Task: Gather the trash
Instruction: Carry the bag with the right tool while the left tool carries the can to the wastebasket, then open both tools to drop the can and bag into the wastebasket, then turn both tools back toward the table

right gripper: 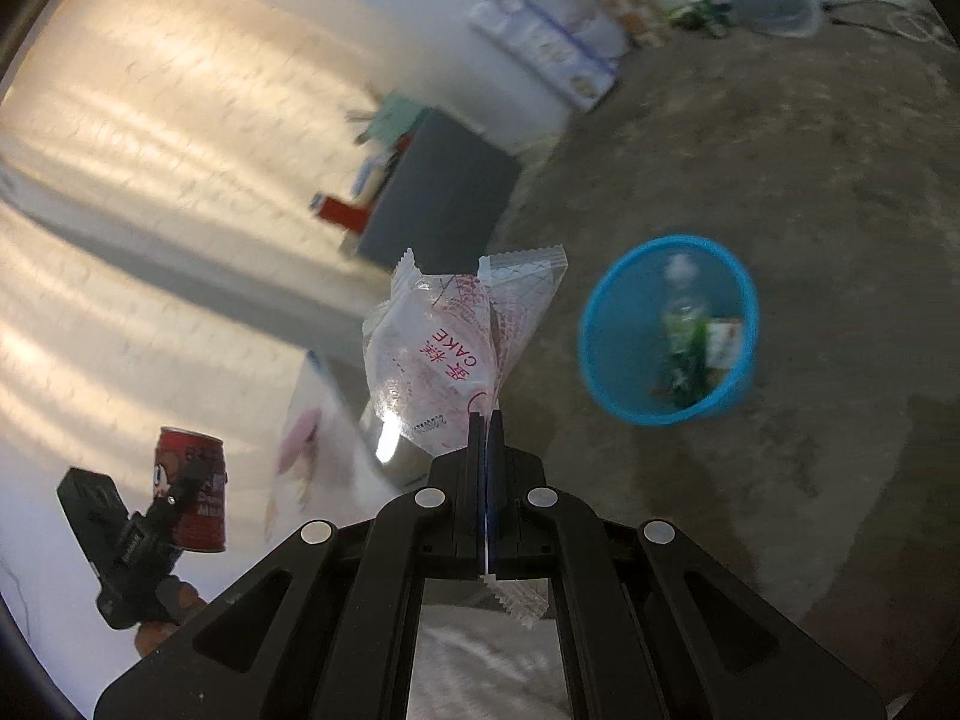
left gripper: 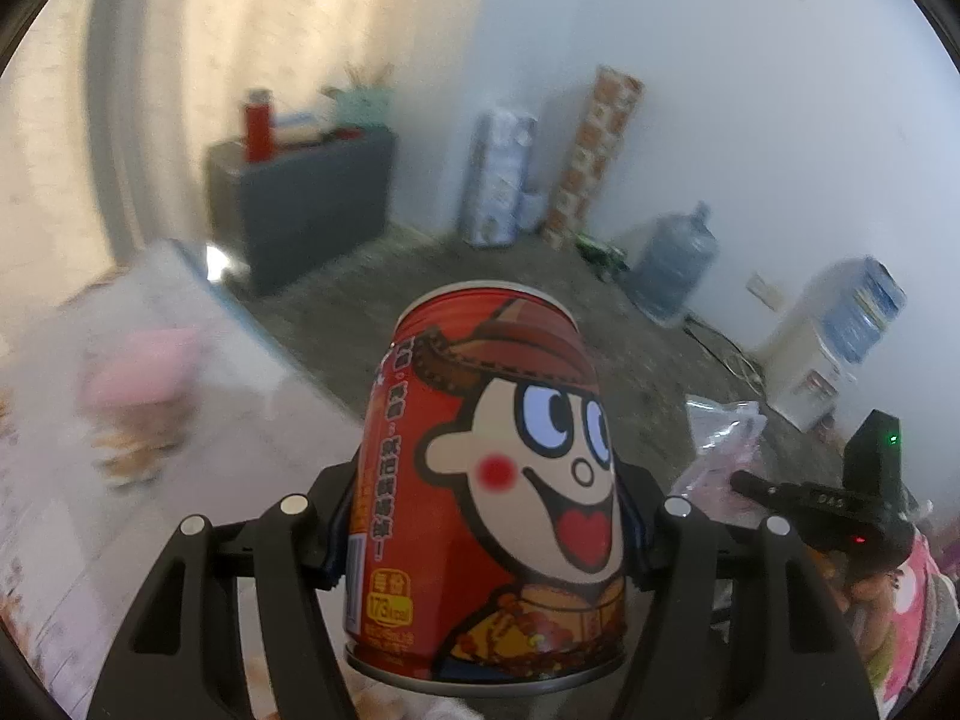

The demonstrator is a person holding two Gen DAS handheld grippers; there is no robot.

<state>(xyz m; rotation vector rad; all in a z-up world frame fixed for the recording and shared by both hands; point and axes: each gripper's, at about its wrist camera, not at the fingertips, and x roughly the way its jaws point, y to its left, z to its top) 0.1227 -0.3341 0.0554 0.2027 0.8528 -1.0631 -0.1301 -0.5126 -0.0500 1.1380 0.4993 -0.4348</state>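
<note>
Left wrist view: a red can [left gripper: 486,498], printed with a cartoon face and "173 kcal", is clamped upright between the half-spread fingers of the left gripper [left gripper: 486,546]; a water dispenser [left gripper: 834,342] is seen against the wall.

Right wrist view: a clear wrapper [right gripper: 444,342] lettered "CAKE" is pinched in the fully closed right gripper [right gripper: 487,438]; a blue bin [right gripper: 666,324] holding a bottle is seen on the floor beyond.

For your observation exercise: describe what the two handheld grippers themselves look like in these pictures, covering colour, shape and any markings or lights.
Both the left gripper and the right gripper are matt black, with angular link arms that have long cut-out slots and round silver pivot pins. The finger pads show a dark blue edge. Seen from the left wrist view, the right one carries a boxy black module with a small green light, and a red light on its body. No sleeves are clearly visible.
</note>
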